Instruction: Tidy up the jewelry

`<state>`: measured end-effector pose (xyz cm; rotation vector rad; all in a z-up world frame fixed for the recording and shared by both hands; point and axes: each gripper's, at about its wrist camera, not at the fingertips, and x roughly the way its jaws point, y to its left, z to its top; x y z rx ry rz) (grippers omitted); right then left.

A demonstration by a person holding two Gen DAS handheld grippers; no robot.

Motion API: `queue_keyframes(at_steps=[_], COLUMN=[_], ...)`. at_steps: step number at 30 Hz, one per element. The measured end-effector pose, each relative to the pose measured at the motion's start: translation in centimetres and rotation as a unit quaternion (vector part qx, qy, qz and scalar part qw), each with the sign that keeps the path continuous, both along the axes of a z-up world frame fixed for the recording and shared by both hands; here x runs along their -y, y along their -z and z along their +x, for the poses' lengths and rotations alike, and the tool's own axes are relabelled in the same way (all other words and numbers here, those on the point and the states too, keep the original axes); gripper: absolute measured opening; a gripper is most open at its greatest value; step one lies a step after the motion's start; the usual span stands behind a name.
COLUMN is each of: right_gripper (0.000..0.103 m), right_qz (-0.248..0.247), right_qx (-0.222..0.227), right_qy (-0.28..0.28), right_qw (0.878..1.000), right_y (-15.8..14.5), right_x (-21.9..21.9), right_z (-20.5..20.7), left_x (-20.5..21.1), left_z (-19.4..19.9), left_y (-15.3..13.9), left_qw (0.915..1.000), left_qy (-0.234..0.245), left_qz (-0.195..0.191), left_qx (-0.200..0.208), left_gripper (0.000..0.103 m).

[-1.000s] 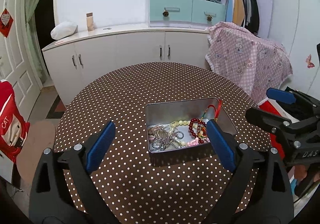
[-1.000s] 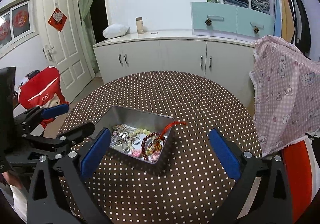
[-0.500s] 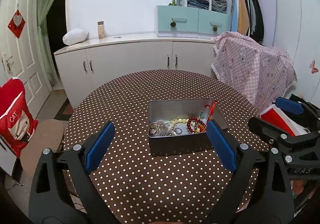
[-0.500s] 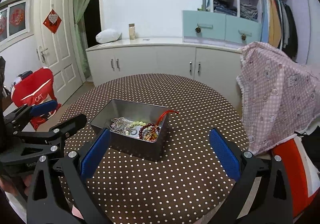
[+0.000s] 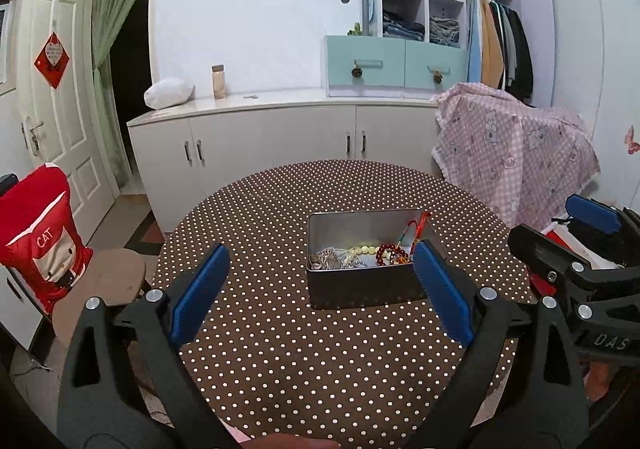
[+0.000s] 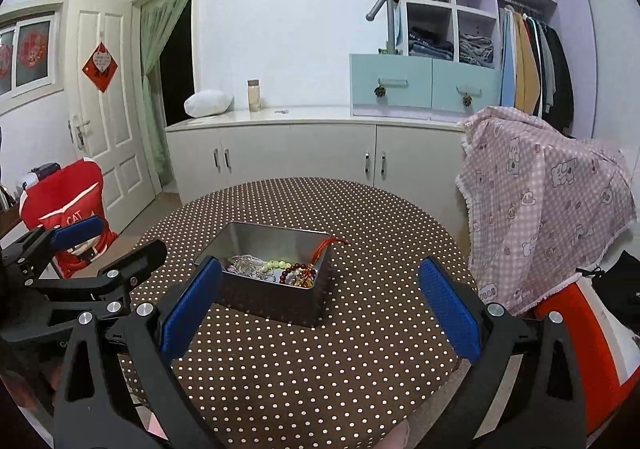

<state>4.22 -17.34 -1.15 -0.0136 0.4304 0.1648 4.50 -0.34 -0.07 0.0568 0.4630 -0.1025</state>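
A rectangular metal tin [image 5: 362, 291] [image 6: 272, 299] stands on the round brown polka-dot table [image 5: 312, 365] [image 6: 300, 377]. Inside it lie a silver chain [image 5: 330, 260], pale green beads [image 5: 362, 250] [image 6: 276, 263], a dark red bead bracelet [image 5: 388, 250] [image 6: 294, 272] and a red cord tassel [image 5: 418, 227] [image 6: 326, 247] that hangs over the rim. My left gripper [image 5: 320, 289] is open and empty, back from the tin and near the table's front. My right gripper [image 6: 320, 303] is open and empty, to the right of the left one.
White cabinets [image 5: 280, 137] run along the back wall with a jar [image 5: 218, 81] and teal drawers [image 5: 396, 67] on top. A chair with a pink checked cloth [image 5: 516, 153] stands at the right. A red-covered chair [image 5: 44, 241] and a stool [image 5: 102, 289] stand at the left.
Both grippers have drawn back and up from the tin, so it looks smaller and farther away. Both stay open. The jewelry in the tin has not moved.
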Motion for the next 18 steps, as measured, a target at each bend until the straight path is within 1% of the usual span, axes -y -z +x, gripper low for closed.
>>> queue_keyframes(at_steps=[5, 13, 18], right_gripper=[0.095, 0.095, 0.095], right_qz=[0.001, 0.002, 0.005], right_qx=[0.012, 0.022, 0.02], right_qy=[0.003, 0.006, 0.006], right_qw=[1.0, 1.0, 1.0], right_y=[-0.4, -0.7, -0.4], right_x=[0.0, 0.0, 0.0], right_z=[-1.0, -1.9, -2.1], left_x=[0.0, -0.1, -0.1], left_z=[-0.9, -1.5, -1.7], left_y=[-0.6, -0.8, -0.7], left_qw=[0.9999, 0.9998, 0.9999], left_qy=[-0.003, 0.0, -0.003], left_qz=[0.0, -0.004, -0.004], left_qx=[0.013, 0.017, 0.014], left_gripper=[0.092, 0.092, 0.092])
